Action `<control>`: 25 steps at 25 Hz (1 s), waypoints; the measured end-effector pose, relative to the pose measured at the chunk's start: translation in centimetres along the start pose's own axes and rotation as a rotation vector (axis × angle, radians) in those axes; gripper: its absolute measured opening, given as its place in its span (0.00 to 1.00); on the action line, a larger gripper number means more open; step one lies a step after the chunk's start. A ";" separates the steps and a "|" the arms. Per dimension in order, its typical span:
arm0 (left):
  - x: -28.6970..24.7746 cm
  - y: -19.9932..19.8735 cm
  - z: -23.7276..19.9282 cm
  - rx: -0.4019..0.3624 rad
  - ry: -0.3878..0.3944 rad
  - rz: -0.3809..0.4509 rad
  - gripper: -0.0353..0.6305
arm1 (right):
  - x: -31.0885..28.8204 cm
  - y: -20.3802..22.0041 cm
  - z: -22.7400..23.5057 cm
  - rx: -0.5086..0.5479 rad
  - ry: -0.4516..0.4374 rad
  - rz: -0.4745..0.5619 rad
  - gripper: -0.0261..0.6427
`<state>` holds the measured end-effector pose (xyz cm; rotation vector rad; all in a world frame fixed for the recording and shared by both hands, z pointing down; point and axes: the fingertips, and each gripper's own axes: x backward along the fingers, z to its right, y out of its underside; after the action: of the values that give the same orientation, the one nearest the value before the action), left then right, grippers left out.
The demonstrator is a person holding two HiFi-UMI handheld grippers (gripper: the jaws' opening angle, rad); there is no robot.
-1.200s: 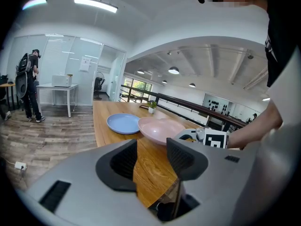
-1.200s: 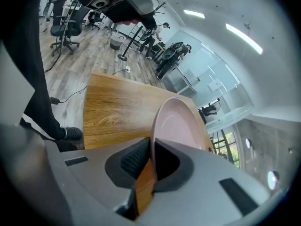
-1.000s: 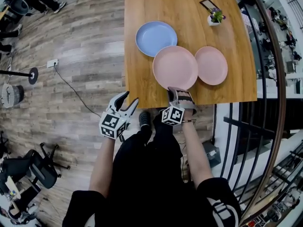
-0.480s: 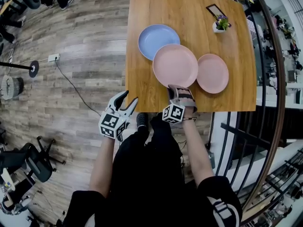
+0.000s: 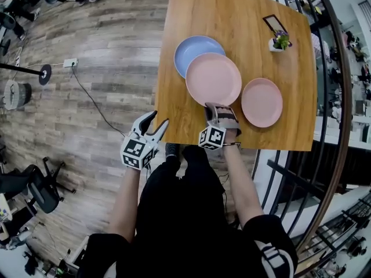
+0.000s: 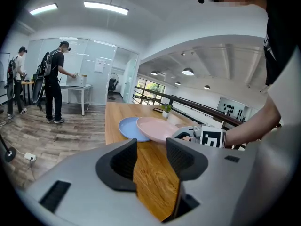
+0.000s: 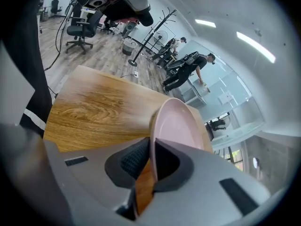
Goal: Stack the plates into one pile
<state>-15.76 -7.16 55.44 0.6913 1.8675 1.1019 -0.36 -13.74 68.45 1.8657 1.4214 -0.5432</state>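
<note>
Right hand-held gripper point(image 5: 217, 110) clamps the near rim of a pink plate point(image 5: 213, 79) overlapping the blue plate point(image 5: 188, 50); second pink plate point(image 5: 261, 102) lies apart, rightward; plant point(image 5: 280, 41) at the worktop point(image 5: 232, 10) far corner; left hand-held gripper point(image 5: 152, 123) gapes empty off the near edge.

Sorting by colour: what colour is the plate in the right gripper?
Pink plate; head view best.

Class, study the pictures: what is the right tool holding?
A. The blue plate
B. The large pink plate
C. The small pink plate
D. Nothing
B: the right tool is shut on the near rim of the large pink plate, which overlaps the blue plate; the small pink plate lies apart on the table.
</note>
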 end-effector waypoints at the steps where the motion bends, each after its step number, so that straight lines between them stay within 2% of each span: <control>1: -0.2 -0.1 -0.1 0.005 -0.006 0.001 0.38 | -0.3 -0.1 0.2 0.007 -0.002 0.004 0.08; 25: -2.6 -0.1 -1.7 0.102 -0.165 0.003 0.38 | -6.5 -0.5 2.5 0.134 -0.087 0.099 0.08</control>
<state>-15.89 -9.98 56.79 0.8189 1.7904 0.9267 -2.58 -19.80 71.24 1.9811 1.2559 -0.6757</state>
